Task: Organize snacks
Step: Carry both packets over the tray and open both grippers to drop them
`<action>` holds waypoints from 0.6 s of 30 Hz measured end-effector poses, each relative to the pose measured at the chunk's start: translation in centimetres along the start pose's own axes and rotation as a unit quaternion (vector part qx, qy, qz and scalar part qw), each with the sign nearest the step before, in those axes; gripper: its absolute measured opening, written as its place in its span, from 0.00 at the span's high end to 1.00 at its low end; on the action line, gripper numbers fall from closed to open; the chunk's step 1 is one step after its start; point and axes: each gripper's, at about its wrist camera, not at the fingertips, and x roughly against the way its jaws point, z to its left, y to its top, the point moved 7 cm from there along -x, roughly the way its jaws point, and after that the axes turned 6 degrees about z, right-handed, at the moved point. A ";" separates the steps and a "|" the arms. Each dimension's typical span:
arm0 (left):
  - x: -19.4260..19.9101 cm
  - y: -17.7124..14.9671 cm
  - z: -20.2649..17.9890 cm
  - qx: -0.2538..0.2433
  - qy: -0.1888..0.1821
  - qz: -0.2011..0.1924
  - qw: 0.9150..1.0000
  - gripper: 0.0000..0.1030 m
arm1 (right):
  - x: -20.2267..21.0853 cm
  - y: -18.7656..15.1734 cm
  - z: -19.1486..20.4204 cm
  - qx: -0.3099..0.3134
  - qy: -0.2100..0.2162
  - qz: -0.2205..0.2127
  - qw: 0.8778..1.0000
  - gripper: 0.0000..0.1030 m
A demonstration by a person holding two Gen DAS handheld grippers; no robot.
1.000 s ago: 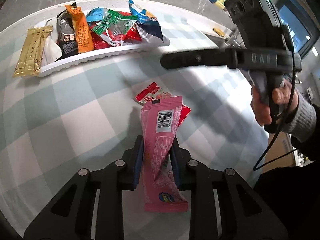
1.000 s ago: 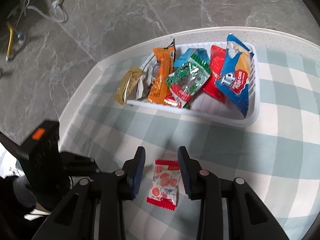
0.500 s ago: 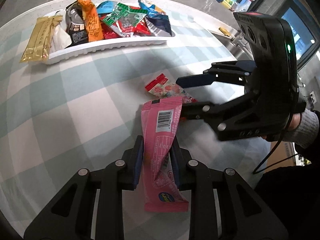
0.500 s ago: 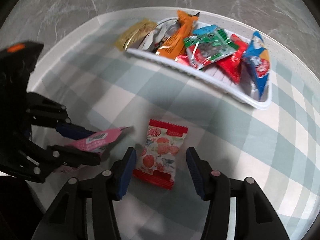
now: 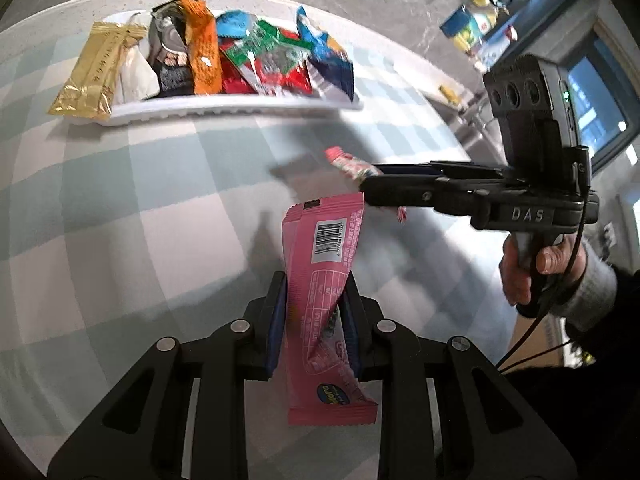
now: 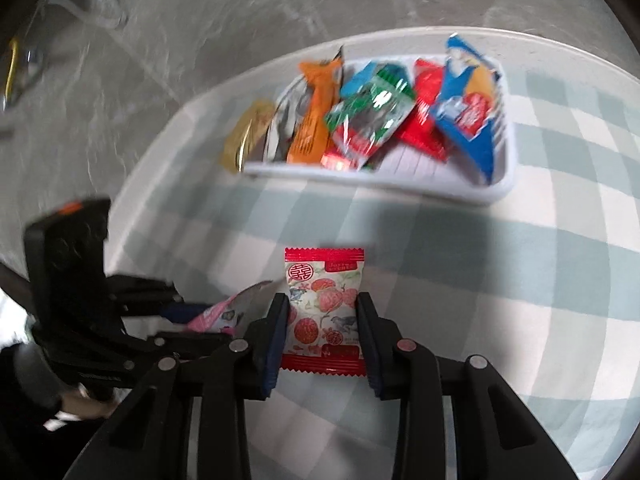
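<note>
Right, fingers first: the left gripper (image 5: 314,312) is pinched on a pink wrapper bar (image 5: 320,280), which stands upright between the pads with its barcode end pointing up and its tail hanging below. The right gripper (image 6: 322,336) is clamped on a small red-and-white candy packet (image 6: 324,312), both pads touching its side edges, packet flat and facing the camera. In the left view the same packet (image 5: 352,166) sticks out of the right gripper's tips and looks lifted off the cloth, with a shadow below it, though blur makes that a judgement. The two grippers are near each other, above the checked tablecloth (image 5: 120,220). No loose snacks show on the cloth in either view, so my read is that these two are the last ones out, at least within frame. Progress: mostly done; what's left is carrying both to the tray and letting go. The white tray (image 6: 500,192) sits well beyond both grippers near the far rim of the table. It already holds a gold bar (image 5: 94,76) overhanging the left end, a dark packet (image 5: 170,68), an orange bar (image 5: 202,52), a green packet (image 5: 272,50) lying over red ones, and a blue packet (image 6: 464,108) at the right end. Pile leans left of centre; bare ribbed floor shows toward the near right corner, so there's room.
</note>
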 end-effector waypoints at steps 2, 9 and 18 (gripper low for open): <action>0.9 0.6 0.2 0.005 -0.004 -0.011 1.000 0.77 | 1.0 0.7 -0.3 -0.012 0.011 -0.014 1.000 0.65; 4.0 5.4 1.6 0.023 -0.009 -0.061 0.998 0.77 | 2.7 6.0 -0.9 -0.029 0.023 -0.062 0.997 0.65; 7.0 13.2 5.7 0.054 0.040 -0.114 0.991 0.77 | 2.7 12.5 -2.4 -0.030 -0.005 -0.102 0.994 0.65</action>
